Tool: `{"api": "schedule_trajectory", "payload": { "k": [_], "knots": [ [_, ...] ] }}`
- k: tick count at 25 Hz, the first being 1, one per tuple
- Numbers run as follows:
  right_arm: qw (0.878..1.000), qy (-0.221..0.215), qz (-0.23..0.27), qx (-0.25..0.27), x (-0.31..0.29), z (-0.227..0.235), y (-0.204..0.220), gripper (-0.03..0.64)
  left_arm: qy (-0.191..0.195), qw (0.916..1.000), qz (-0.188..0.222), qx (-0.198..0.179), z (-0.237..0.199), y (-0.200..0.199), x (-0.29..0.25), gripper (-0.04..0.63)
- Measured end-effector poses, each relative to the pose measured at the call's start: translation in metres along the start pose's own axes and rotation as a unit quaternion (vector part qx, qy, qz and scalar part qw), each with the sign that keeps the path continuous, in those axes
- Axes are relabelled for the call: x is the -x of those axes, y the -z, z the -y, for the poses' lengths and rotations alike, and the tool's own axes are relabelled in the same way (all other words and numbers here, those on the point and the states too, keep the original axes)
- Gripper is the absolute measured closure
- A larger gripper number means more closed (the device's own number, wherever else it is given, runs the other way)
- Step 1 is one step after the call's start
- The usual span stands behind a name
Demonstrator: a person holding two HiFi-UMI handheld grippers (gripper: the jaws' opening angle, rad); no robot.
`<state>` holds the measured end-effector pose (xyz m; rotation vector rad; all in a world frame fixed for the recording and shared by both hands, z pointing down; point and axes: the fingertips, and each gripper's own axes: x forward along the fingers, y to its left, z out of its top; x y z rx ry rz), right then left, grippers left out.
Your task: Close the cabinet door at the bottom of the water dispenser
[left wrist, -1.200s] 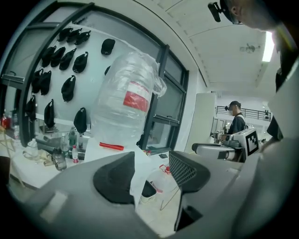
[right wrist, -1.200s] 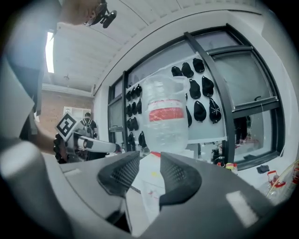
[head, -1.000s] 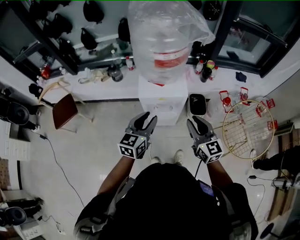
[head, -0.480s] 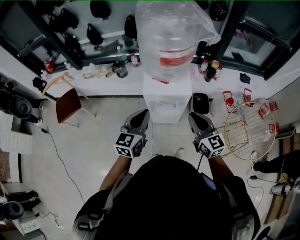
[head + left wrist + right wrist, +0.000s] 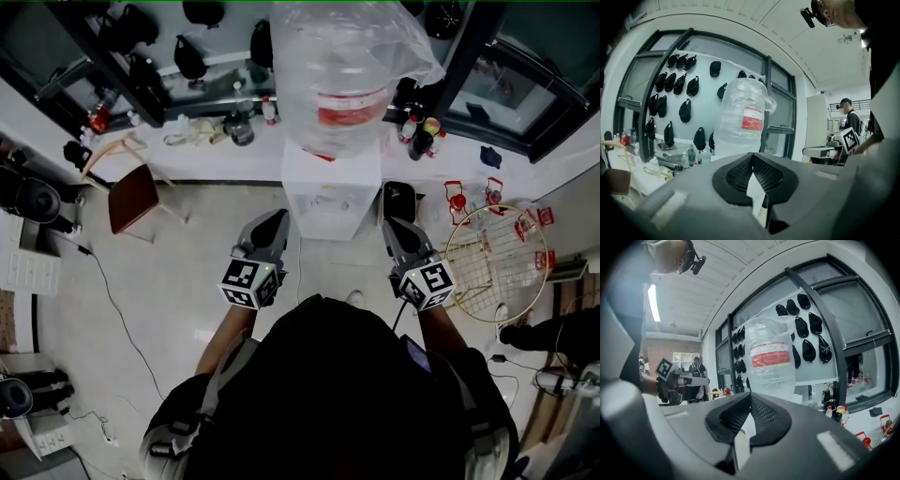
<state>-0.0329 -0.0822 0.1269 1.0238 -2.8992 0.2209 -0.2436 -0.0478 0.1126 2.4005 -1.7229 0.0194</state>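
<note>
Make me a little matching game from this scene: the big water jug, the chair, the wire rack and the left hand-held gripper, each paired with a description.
Things:
1. water jug
2. chair
3. wire rack
4. left hand-held gripper

Descriptions:
A. jaws together, nothing held
B. brown seat, left of the water dispenser
C. clear, with a red label
D. round, right of the dispenser

Pairs: 1-C, 2-B, 3-D, 4-A.
</note>
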Motion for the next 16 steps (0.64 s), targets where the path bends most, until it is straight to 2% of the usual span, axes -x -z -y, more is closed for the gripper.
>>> {"api": "schedule_trajectory", "payload": {
  "k": [16],
  "knots": [
    [1.000,-0.022,0.016,0.014,-0.012,0.004,-0.014,0.612,0.007,0.9998,0.013,-0.010,0.017,-0.007,-0.017,0.588]
  ]
}}
